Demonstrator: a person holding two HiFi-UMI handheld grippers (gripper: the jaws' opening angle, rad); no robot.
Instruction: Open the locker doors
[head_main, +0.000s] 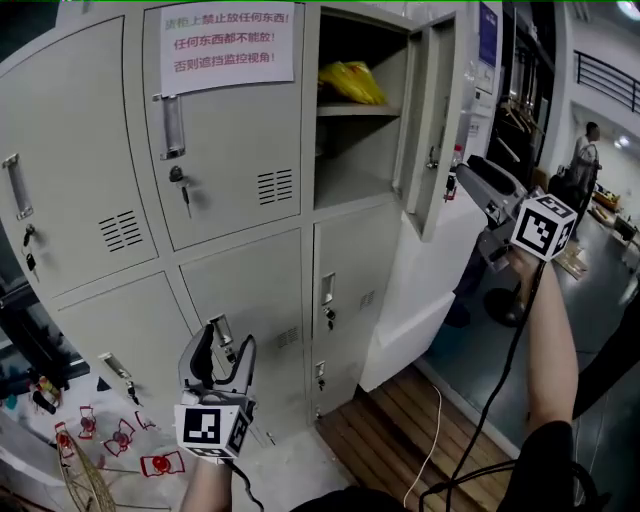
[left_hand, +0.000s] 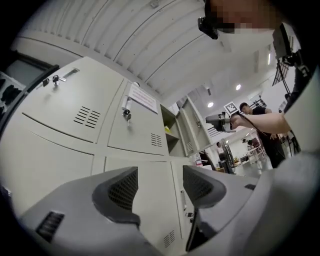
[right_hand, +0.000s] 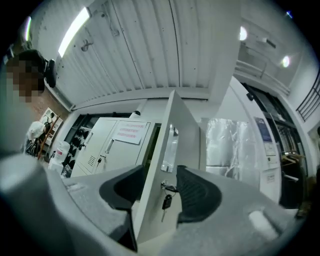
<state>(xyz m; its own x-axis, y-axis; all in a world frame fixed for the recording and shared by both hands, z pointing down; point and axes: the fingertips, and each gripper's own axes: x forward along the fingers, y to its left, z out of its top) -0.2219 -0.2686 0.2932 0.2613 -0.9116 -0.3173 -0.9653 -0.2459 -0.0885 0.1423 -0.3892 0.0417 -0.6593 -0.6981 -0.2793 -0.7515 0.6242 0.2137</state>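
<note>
Low in the head view the left gripper (head_main: 227, 340) points at the lockers (head_main: 120, 300); its jaws stand apart with nothing between them, and its own view shows only a shut lower door (left_hand: 150, 200) beyond the gap; that door's handle (head_main: 222, 330) lies just beside the jaw tips in the head view, though I cannot tell whether it is touched; the marker cube (head_main: 210, 428) sits below, above the hand. Wooden floor planks (head_main: 400, 420) run along the foot of the lockers, with a thin white cable (head_main: 432, 440) across them.

Higher and to the right, the right gripper (head_main: 465, 165) is held up near the free edge of the open door (head_main: 432, 120); its jaws are wide apart, and in its own view the door's edge (right_hand: 157, 165) shows in the gap, a key (right_hand: 166, 200) hanging from the lock beside the right jaw; the pads do not press on the door.

Behind that door the upper right compartment (head_main: 355, 160) stands open; a yellow bag (head_main: 350, 82) lies on its shelf. The other doors are shut; the upper middle one bears a notice (head_main: 228, 45) in red print. Far off at the right a person (head_main: 585, 150) stands in the hall.
</note>
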